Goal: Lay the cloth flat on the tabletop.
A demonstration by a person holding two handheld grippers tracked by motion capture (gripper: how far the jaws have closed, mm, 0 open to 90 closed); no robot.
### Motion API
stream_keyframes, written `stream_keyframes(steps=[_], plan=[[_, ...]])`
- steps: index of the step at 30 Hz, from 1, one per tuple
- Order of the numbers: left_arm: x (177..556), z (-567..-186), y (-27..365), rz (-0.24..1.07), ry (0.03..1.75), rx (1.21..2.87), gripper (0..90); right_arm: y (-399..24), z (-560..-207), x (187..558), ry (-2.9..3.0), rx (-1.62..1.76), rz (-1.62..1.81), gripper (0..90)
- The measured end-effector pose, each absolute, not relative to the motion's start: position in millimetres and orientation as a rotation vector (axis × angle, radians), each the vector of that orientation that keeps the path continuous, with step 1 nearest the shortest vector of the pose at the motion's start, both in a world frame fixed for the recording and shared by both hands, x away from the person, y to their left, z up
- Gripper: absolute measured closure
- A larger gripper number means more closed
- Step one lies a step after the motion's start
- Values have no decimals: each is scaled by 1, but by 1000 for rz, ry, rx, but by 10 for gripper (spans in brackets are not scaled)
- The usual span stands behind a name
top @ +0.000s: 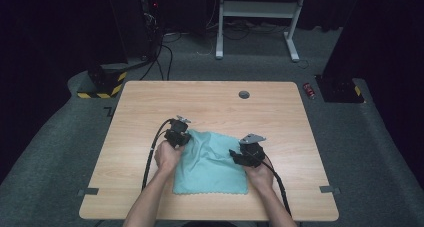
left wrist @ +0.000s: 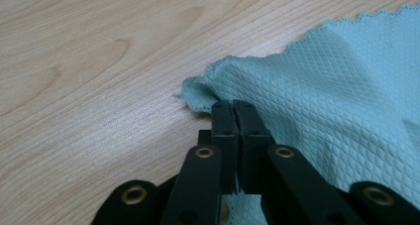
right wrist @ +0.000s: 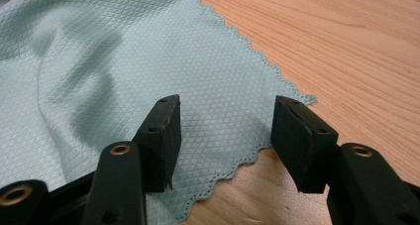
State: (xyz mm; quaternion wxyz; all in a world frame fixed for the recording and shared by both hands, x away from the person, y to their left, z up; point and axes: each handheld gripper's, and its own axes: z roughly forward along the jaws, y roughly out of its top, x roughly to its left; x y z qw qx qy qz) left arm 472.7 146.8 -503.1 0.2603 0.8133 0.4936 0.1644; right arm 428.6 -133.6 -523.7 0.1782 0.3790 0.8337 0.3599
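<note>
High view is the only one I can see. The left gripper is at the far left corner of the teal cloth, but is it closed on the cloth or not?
Observer: Yes. In the left gripper view the left gripper has its jaws pressed together on the edge of the teal cloth, right by the corner.
Operator: And the right gripper, does it also hold the cloth?
Observer: No. The right gripper stands open, jaws wide apart over the cloth's corner there, not pinching it.
Operator: Is the cloth flat by the left gripper?
Observer: No, it is bunched and lifted where it is pinched.
</note>
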Motion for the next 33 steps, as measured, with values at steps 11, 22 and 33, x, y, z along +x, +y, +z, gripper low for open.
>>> stream_keyframes(steps=[11,22,33], plan=[[464,-500,167,453,1324,2228,895,-134,-524,429,2357,1071,1020,453],[460,-510,177,446,1298,2099,751,-133,-522,429,2356,1096,1008,477],[471,-512,178,448,1318,2062,701,-158,-506,457,2296,1238,1040,647]])
